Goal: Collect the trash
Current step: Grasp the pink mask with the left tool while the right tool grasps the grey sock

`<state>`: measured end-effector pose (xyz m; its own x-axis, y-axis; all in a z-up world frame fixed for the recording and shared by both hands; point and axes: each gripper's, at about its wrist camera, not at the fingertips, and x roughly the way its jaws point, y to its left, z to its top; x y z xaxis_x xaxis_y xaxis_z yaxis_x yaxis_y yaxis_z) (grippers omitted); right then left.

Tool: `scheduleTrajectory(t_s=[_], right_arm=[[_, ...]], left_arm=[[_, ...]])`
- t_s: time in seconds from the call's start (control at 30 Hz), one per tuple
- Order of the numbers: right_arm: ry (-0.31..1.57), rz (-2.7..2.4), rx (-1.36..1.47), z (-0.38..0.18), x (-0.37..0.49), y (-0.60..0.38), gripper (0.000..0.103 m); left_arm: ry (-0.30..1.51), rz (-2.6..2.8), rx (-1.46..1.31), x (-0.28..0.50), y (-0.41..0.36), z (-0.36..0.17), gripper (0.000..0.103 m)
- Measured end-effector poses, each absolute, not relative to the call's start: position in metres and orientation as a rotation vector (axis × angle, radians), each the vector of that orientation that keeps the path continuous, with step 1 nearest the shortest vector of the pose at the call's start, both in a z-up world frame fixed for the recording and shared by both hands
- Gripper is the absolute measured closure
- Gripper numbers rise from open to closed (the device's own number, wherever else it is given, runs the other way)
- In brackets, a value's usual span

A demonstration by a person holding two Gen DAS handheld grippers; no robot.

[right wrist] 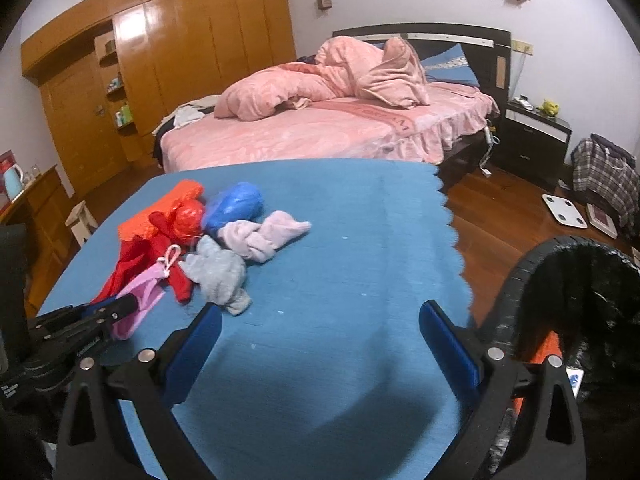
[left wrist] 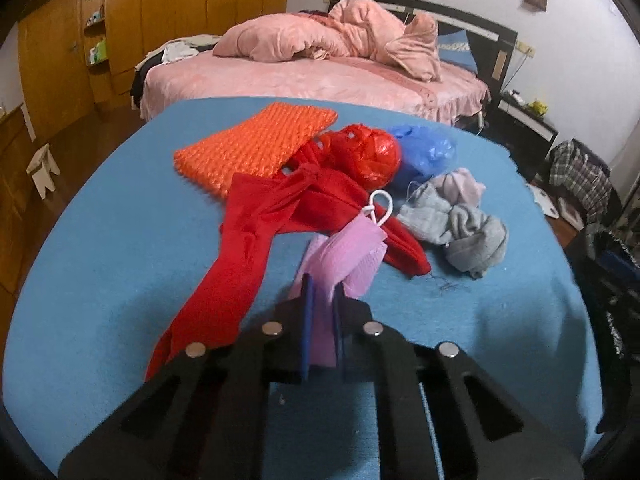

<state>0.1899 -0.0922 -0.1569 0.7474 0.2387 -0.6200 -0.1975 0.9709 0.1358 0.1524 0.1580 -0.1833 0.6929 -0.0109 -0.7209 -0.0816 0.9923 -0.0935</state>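
Observation:
On the blue-covered table (left wrist: 100,280) lies a heap: an orange woven mat (left wrist: 248,144), a red plastic bag ball (left wrist: 368,152), a blue plastic bag (left wrist: 428,152), a red cloth (left wrist: 256,232), grey and pale pink socks (left wrist: 460,224), and a pink mesh sponge (left wrist: 352,256) with a white loop. My left gripper (left wrist: 322,304) is shut on the near end of the pink sponge; it also shows at the lower left of the right wrist view as the left gripper (right wrist: 128,304). My right gripper (right wrist: 320,320) stands open above bare cloth, nothing between its fingers.
A black-lined trash bin (right wrist: 560,272) stands at the table's right edge, with something orange inside. Behind the table are a pink bed (right wrist: 320,132), a wooden wardrobe (right wrist: 180,48), a nightstand (right wrist: 536,136), and a scale (right wrist: 564,210) on the wooden floor.

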Motion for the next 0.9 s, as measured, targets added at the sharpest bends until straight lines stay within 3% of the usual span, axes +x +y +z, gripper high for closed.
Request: scheduleTrajectory(t_s=[0.23, 0.7, 0.8, 0.9], right_arm=[[0.689, 0.271, 0.043, -0.162, 0.198, -0.073, 0.007], [0.750, 0.352, 0.019, -0.176, 0.223, -0.036, 0.029], [0.765, 0.357, 0.015, -0.179, 0.228, -0.030, 0.036], [0.777, 0.387, 0.020, -0.181, 0.231, -0.027, 0.053]], left_arm=[[0.761, 0.019, -0.171, 0.139, 0.156, -0.176, 0.101], [0.731, 0.133, -0.195, 0.138, 0.171, -0.172, 0.102], [0.725, 0.129, -0.186, 0.137, 0.169, -0.172, 0.102], [0.727, 0.124, -0.183, 0.137, 0.169, -0.173, 0.102]])
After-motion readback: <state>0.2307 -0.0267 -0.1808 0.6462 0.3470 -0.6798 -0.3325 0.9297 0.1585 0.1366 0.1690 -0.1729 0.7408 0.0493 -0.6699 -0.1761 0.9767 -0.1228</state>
